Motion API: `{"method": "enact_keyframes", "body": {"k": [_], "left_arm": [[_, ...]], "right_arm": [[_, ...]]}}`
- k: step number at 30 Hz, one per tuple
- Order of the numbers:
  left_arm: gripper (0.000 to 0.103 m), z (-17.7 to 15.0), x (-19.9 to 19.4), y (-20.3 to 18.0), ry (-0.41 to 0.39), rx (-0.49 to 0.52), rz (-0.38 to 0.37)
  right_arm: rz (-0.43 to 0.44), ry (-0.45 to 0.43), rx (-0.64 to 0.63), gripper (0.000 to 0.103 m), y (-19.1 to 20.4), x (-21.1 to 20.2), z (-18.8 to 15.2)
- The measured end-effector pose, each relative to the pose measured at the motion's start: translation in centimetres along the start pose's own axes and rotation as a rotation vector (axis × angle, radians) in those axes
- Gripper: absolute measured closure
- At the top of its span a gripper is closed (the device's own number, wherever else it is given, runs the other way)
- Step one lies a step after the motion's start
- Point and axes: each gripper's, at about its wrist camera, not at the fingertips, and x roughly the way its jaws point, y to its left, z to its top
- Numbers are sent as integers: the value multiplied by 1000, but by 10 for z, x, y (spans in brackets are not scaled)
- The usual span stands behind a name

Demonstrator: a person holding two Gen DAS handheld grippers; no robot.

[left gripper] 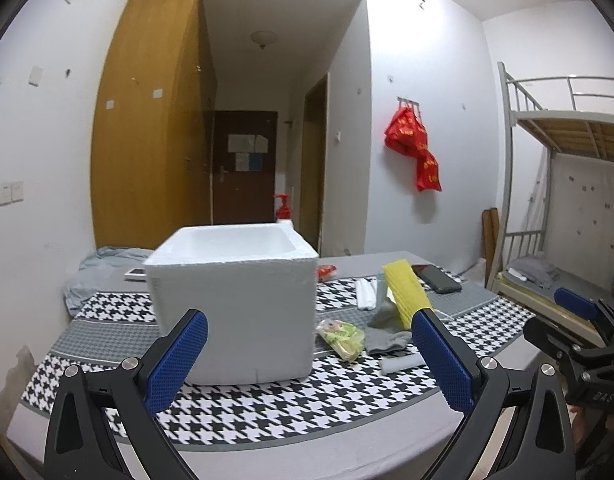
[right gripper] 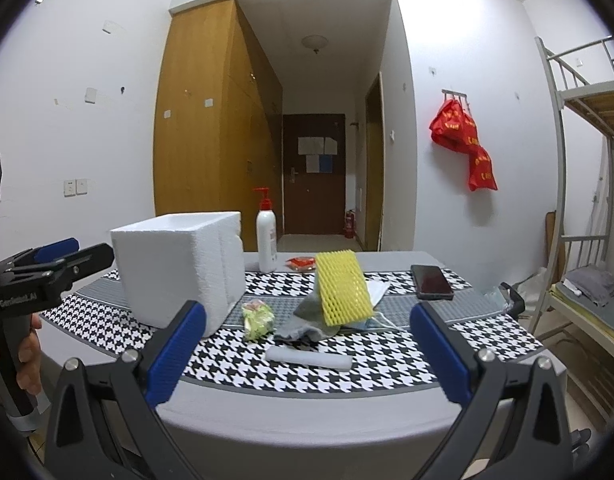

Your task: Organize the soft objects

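While fingers (right gripper: 175, 356) gape, sock (right gripper: 303, 326) beyond

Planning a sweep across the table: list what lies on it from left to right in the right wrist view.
White foam box → green snack packet → white pump bottle → yellow foam net → black phone. The grey sock, red packet and white foam roll overlap these in the order, so they are left out.

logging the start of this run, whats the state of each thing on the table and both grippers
foam box: upright, open top
yellow foam net: propped up on the grey cloth
white foam roll: lying flat
phone: flat, screen dark
left gripper: open, empty
right gripper: open, empty
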Motion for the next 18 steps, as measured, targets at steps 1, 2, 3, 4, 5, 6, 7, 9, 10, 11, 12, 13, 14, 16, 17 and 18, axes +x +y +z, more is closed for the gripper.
{"method": "enact_keyframes", "body": {"k": [1,2,3,4,5,6,7,9,10,11,12,13,14,16,17,18], "left_arm": [[1,0,3,-1,4,2,-2],[1,0,4,-3,7,3,-8],[1,0,7,-4,14,5,-16],[1,-1,10,-7,21,8,-24],[1,-1,12,-9,30,13,-31],[1,-2,15,-11,40,20,-37],[1,-2,18,-13,50,27,-44],[1,-3,25,-16,70,36,-59],[1,-3,29,-17,83,40,-66],[1,-3,32,-18,88,42,-75],[1,-3,34,-19,93,43,-83],[1,-3,37,-20,99,47,-87],[1,-2,40,-21,104,50,-91],[1,-2,46,-25,117,54,-104],[1,-2,48,-26,123,58,-110],[1,-3,51,-28,132,63,-114]], "right_arm": [[-3,8,2,0,-3,3,1],[-7,13,-4,0,-4,5,1],[-13,18,-13,0,-5,8,2],[-14,24,-14,0,-6,10,2],[-13,30,-5,0,-8,12,3],[-11,34,2,0,-10,14,4],[-14,42,8,0,-13,17,4],[-29,56,4,0,-15,21,4],[-34,64,3,0,-17,24,4],[-36,70,7,0,-19,26,3],[-35,76,11,0,-20,28,4],[-33,85,10,0,-21,31,4],[-35,92,8,0,-22,33,3],[-44,103,9,0,-25,38,3],[-47,111,13,0,-27,41,2],[-51,115,17,0,-30,43,2]]}}
